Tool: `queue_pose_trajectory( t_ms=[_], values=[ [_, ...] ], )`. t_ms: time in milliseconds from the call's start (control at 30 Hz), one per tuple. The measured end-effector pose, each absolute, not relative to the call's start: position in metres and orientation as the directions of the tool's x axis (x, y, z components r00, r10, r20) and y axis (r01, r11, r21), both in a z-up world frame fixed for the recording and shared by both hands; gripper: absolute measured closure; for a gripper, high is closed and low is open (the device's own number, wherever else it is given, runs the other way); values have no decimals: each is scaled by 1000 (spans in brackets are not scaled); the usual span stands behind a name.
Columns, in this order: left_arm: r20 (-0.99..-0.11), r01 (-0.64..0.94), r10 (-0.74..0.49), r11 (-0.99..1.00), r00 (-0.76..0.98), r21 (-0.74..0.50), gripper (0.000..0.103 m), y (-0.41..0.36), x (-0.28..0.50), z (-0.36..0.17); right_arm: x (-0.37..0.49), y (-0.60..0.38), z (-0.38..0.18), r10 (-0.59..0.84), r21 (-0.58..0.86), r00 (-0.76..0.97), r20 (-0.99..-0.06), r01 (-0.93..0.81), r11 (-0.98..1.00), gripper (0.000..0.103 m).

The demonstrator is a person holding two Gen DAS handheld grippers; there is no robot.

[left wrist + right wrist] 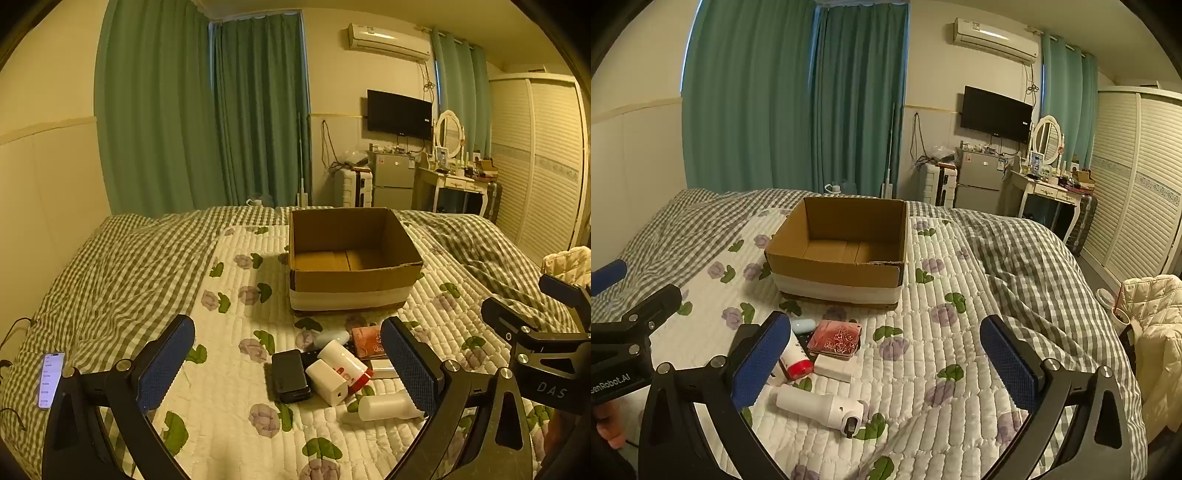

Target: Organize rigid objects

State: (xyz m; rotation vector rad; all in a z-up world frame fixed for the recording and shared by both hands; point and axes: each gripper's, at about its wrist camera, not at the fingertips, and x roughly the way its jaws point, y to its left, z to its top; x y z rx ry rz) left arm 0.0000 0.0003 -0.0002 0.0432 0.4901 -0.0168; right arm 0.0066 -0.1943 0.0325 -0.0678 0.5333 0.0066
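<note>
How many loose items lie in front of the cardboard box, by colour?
White: 4, bottle, cube, flat box, cylinder
Black: 2, power bank, dark item under bottle
Pale blue: 1, oval case
Red: 1, patterned case
Total: 8

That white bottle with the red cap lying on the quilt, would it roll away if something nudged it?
Probably a little: the white bottle with the red cap is round and lies on its side. It rests against the white box, and the soft quilt should damp rolling. Its smooth plastic may be slippery.
</note>
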Motion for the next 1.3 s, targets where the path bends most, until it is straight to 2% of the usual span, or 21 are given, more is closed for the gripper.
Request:
queue_pose_trajectory(
  t_ms=[1300],
  values=[
    [-489, 8, 14, 999, 872, 44, 0, 3, 3, -5, 10, -194, 32, -6, -47, 857, -515, -21, 999, 0]
  ],
)
